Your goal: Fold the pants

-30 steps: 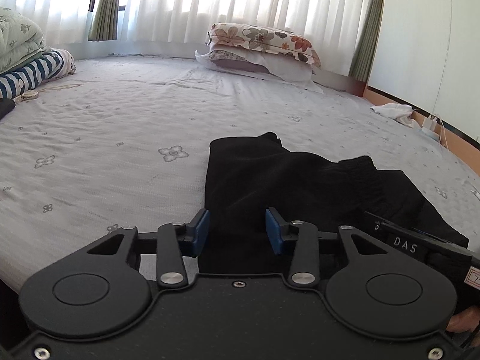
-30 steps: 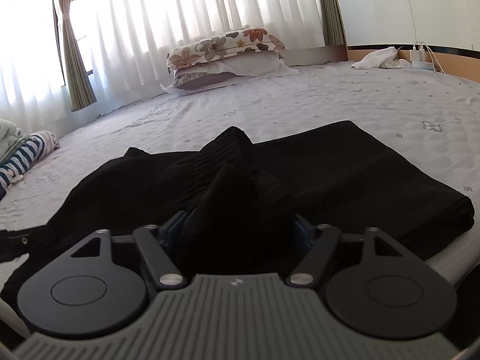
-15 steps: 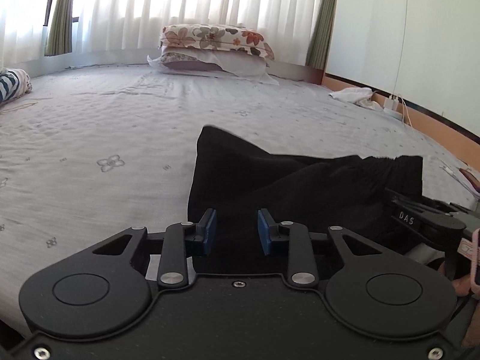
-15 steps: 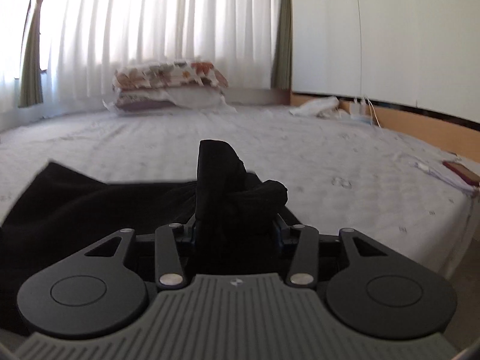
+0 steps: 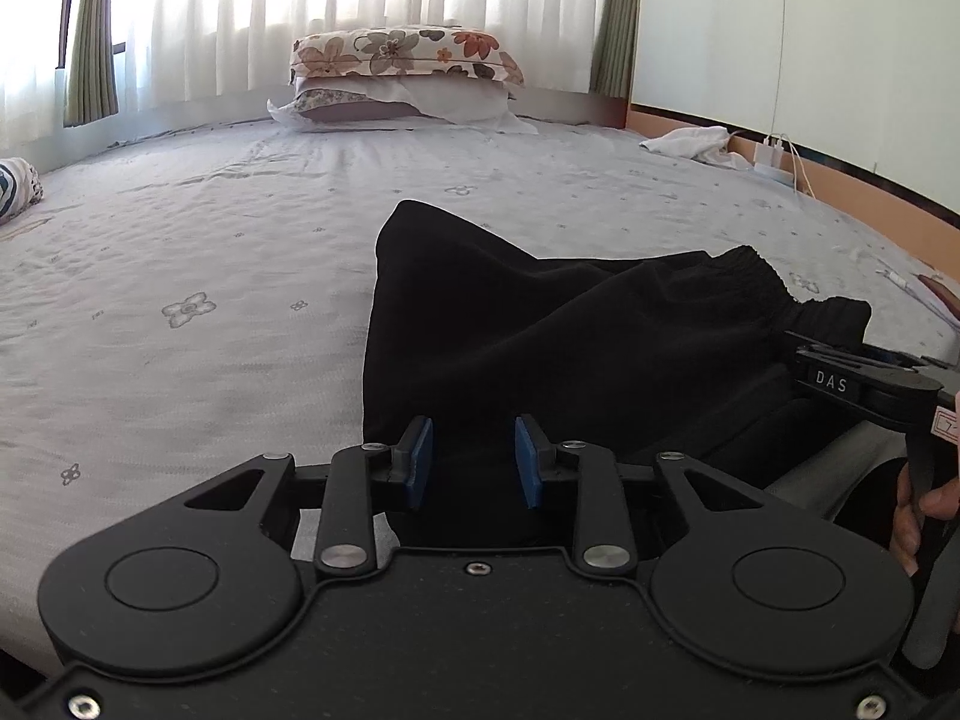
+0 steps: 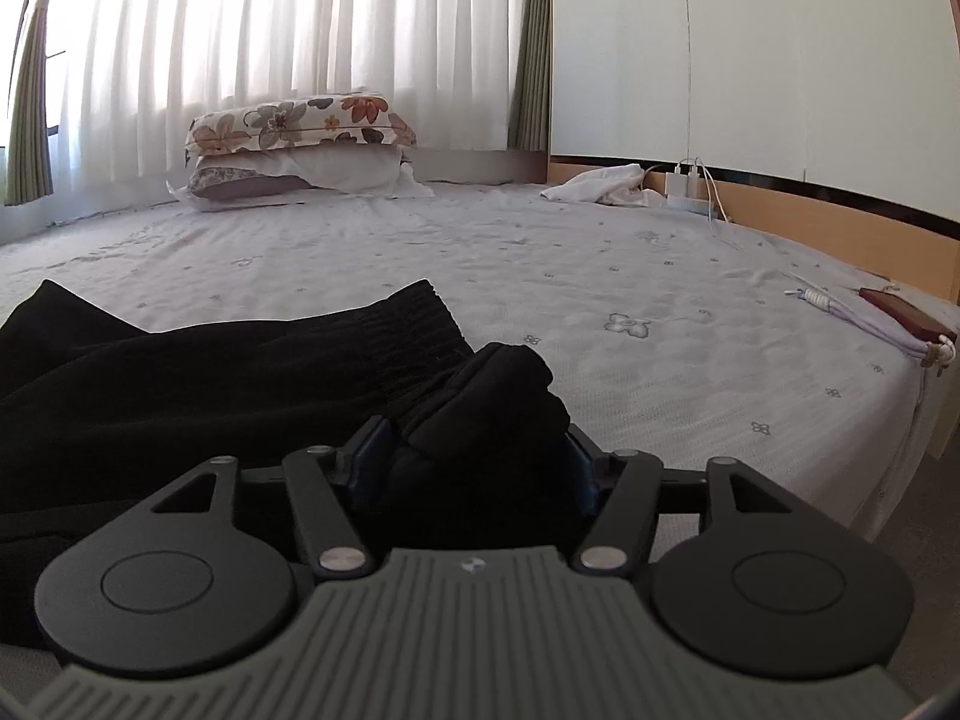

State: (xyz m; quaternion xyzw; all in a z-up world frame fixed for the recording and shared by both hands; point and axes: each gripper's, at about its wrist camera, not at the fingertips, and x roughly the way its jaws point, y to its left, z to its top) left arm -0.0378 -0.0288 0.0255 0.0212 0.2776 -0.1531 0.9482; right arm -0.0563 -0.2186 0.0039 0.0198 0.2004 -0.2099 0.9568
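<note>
Black pants (image 5: 540, 348) lie bunched on the pale flowered bed sheet (image 5: 180, 300), with the elastic waistband (image 5: 744, 276) to the right. My left gripper (image 5: 471, 462) is at the pants' near left edge, its blue pads narrowed on dark cloth that fills the gap. In the right wrist view, my right gripper (image 6: 474, 462) has a thick roll of the pants (image 6: 492, 402) between its jaws. These jaws are opening, and the pads stand clear of the roll. The right gripper's black body with a DAS label (image 5: 840, 381) shows at the right of the left wrist view, held by a hand (image 5: 918, 510).
Stacked flowered pillows (image 5: 408, 72) sit at the far end under white curtains. A white cloth (image 6: 600, 186) and a charger with cables (image 6: 690, 180) lie by the wooden bed frame. A red flat object with a cord (image 6: 900, 324) rests near the right bed edge. A striped item (image 5: 15, 186) is far left.
Both views have swung sideways across the bed. The right jaws have spread away from the roll of pants. The left pads have drawn a little closer on the cloth.
</note>
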